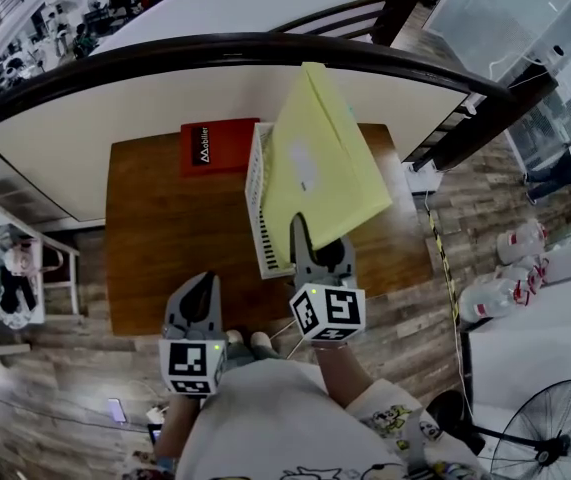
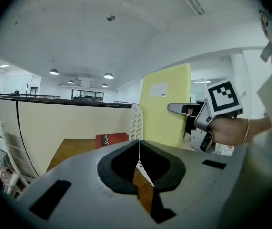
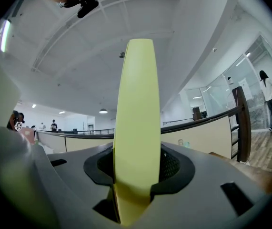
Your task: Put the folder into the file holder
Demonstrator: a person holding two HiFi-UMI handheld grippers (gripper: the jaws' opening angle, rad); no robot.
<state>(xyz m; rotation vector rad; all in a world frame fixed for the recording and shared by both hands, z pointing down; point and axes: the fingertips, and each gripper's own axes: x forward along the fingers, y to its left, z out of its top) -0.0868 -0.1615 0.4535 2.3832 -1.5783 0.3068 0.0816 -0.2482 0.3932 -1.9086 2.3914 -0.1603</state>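
A yellow folder (image 1: pixel 320 163) with a white label stands upright on edge, tilted over the white slatted file holder (image 1: pixel 257 193) at the middle of the wooden table (image 1: pixel 165 218). My right gripper (image 1: pixel 317 253) is shut on the folder's near lower corner; in the right gripper view the folder (image 3: pixel 136 128) fills the gap between the jaws. My left gripper (image 1: pixel 197 293) hangs at the table's near edge, left of the right one, shut with nothing in it (image 2: pixel 138 152). From the left gripper view the folder (image 2: pixel 164 106) and file holder (image 2: pixel 136 120) show ahead.
A red book (image 1: pixel 218 145) lies flat at the table's far edge, left of the file holder. A dark curved railing (image 1: pixel 265 53) runs behind the table. A white shelf (image 1: pixel 10 268) stands left; a fan (image 1: pixel 550 433) and a white counter are at the right.
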